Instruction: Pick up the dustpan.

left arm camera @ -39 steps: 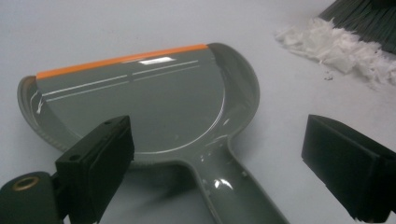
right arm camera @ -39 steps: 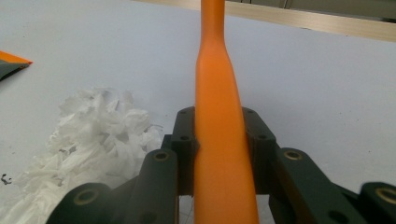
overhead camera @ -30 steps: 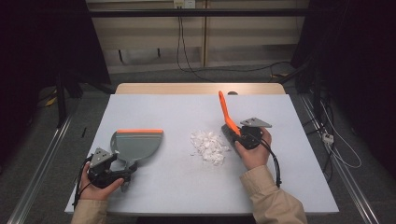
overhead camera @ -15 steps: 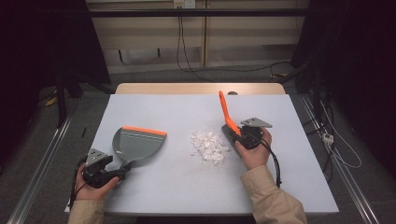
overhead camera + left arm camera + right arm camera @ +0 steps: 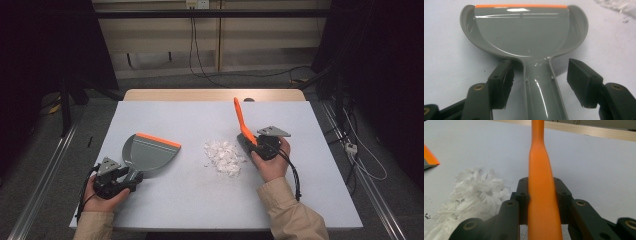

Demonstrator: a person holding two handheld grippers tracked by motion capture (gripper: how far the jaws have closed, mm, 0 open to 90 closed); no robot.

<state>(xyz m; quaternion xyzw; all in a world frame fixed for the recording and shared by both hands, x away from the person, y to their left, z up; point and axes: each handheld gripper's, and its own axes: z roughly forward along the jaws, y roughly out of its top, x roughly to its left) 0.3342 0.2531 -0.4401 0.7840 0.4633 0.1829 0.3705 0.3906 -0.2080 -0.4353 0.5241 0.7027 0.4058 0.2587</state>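
- Dim room behind, with dark curtains at both sides, a pale wall panel at the back, and cables (image 5: 200, 55) hanging down and trailing over the grey floor.
- White table (image 5: 200, 200) in the middle, its wooden far edge showing beyond the white top.
- On the left half: grey dustpan (image 5: 149, 154) with an orange lip, lying flat, mouth turned away from the person and slightly toward the middle.
- Handle of that dustpan reaching back toward the left gripper (image 5: 131, 176), held low near the table's front left corner in the left hand (image 5: 102, 197).
- From the left gripper view: dustpan (image 5: 524, 32) lying straight ahead, its handle running between the two black jaws; left gripper (image 5: 540, 85) spread wide, a clear gap on each side of the handle, pads (image 5: 500, 85) not touching it.
- At the centre of the table: loose heap of white paper scraps (image 5: 224, 156), well apart from the dustpan, just beside the right gripper.
- On the right: right gripper (image 5: 250, 142) in the right hand (image 5: 270, 162), a beige sleeve (image 5: 290, 215) coming in from the bottom edge.
- Clamped in it, an orange brush handle (image 5: 242, 120) sticking up and tilted away from the person.
- From the right gripper view: right gripper (image 5: 541, 200) closed tight on both sides of the orange brush handle (image 5: 540, 170), paper scraps (image 5: 474, 192) lying to the left, close by on the table.
- Bristle end of the brush: cannot tell, hidden below the gripper.
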